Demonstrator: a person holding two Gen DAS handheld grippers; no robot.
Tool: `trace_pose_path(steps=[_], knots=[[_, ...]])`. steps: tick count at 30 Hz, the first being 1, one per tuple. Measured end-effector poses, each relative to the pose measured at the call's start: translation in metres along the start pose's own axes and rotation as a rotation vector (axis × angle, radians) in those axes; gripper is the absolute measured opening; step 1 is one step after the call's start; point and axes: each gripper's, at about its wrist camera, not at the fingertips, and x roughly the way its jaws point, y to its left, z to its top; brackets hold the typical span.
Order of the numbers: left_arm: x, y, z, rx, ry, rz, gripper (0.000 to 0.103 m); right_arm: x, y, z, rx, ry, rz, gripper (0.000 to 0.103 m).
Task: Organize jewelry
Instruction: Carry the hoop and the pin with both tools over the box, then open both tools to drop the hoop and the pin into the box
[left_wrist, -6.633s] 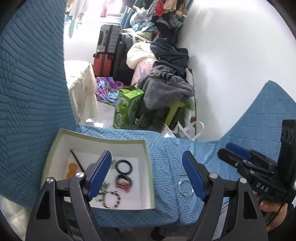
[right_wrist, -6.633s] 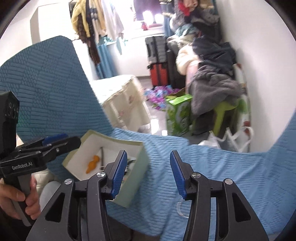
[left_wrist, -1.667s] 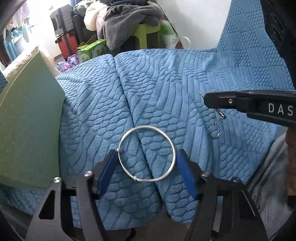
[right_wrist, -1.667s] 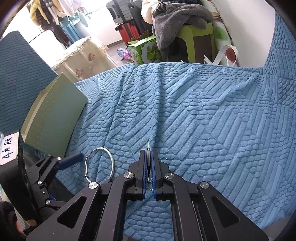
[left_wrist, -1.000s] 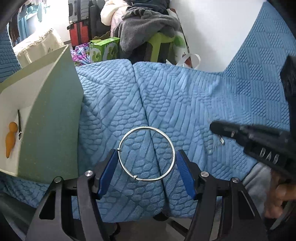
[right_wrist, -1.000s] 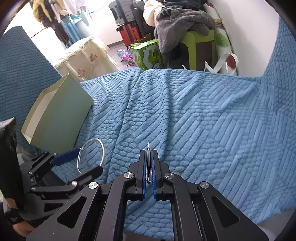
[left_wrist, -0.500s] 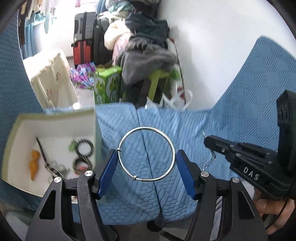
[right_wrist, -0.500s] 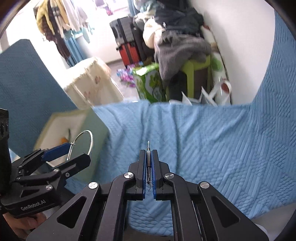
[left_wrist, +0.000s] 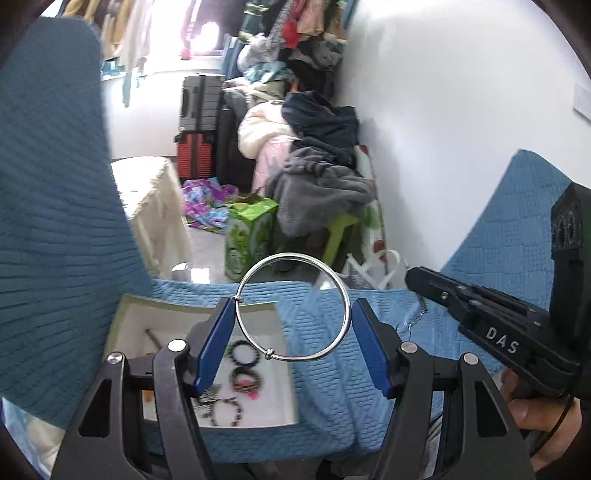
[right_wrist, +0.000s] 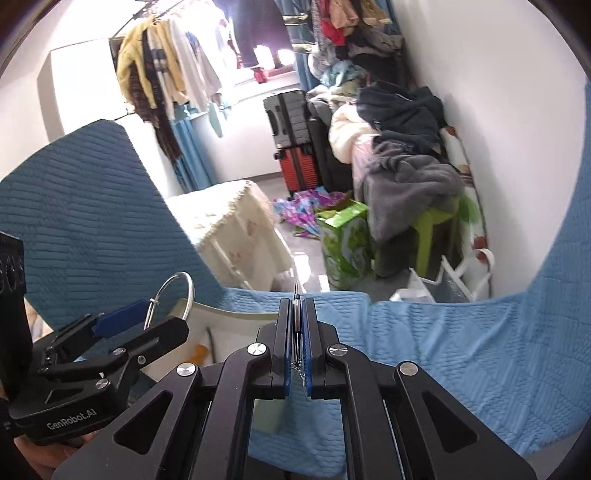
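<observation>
Cluttered bedroom, blue quilted bedspread. Silver bangle is clamped in left gripper above the box, w/ bracelets already inside. Right gripper is clenched on a thin earring. Both pieces remain to be dropped in.

Grey clothes on green stool; red suitcase.
</observation>
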Motion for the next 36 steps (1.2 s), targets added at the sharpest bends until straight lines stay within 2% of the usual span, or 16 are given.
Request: trace_pose_path(steps=[3,8,11,16,21,28,31,34,36], knots=[[0.0,0.033,-0.007,-0.043,0.01,0.028,0.066,0.02,0.021,-0.001,-0.013,0.025,-0.003,0.003],[0.015,0.064,-0.019,-0.084,0.04,0.063,0.066,0.057,0.046,-0.011,0.015,0.073,-0.002,0.003],[0.025,0.08,-0.026,-0.092,0.069,0.069,0.066,0.084,0.06,-0.026,-0.012,0.132,0.007,0.003],[0.049,0.105,-0.041,-0.123,0.131,0.082,0.066,0.116,0.063,-0.052,-0.024,0.216,0.004,0.003],[0.073,0.119,-0.055,-0.146,0.19,0.08,0.066,0.139,0.071,-0.07,-0.049,0.296,-0.013,0.003],[0.097,0.127,-0.065,-0.158,0.252,0.078,0.066,0.159,0.073,-0.08,-0.057,0.346,-0.044,0.004],[0.095,0.126,-0.064,-0.154,0.252,0.08,0.066,0.158,0.069,-0.079,-0.045,0.35,-0.044,0.009],[0.092,0.124,-0.058,-0.142,0.248,0.097,0.067,0.15,0.07,-0.073,-0.052,0.338,-0.032,0.027],[0.085,0.122,-0.054,-0.139,0.237,0.119,0.081,0.141,0.07,-0.068,-0.054,0.316,-0.027,0.031]])
